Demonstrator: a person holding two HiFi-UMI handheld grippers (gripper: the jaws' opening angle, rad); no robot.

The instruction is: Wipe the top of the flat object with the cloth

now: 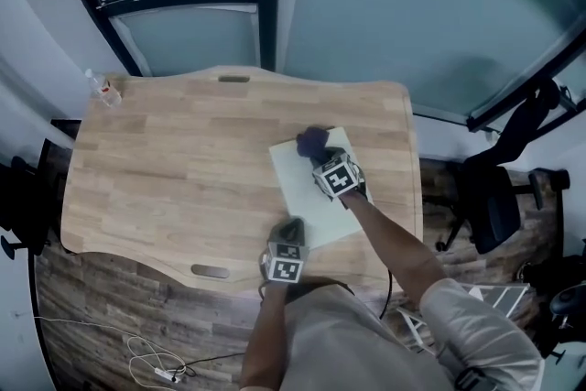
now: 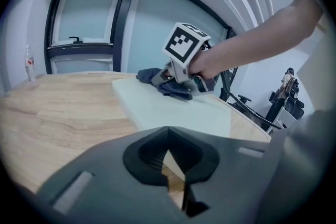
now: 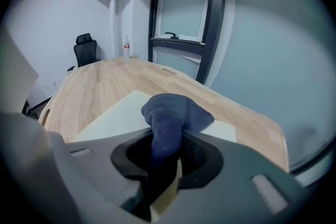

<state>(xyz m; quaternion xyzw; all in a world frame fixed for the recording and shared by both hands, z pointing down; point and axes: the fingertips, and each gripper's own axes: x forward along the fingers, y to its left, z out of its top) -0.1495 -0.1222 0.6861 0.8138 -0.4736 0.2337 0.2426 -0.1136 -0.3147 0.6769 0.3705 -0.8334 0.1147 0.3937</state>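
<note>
R gripper (image 3: 165, 176) is clamped on the dark blue cloth (image 3: 170, 115): a fold runs down between the jaws and the bunched rest sits in front, pressed on the pale flat board (image 1: 311, 201). The board lies on the right half of the wooden table (image 1: 165, 179), and the cloth is at its far end, near the far corner. I'd call it mid-wipe. I see no dirt or streaks on the surface, so I can't say how much is done; my guess is the near stretch, twd the L gripper (image 2: 170, 165), is what's left. L jaws are pressed together w/ nothing in them, only a sliver of wood showing through the notch. The head view puts that gripper at the board's near edge, prob steadying it, but I can't confirm contact. The L gripper view gives a side-on look at the hand working the cloth, showing it flat on the top. The R view alone shows the grip on the cloth, plus a bottle (image 3: 126, 45) and an office chair (image 3: 85, 49) at the far end
</note>
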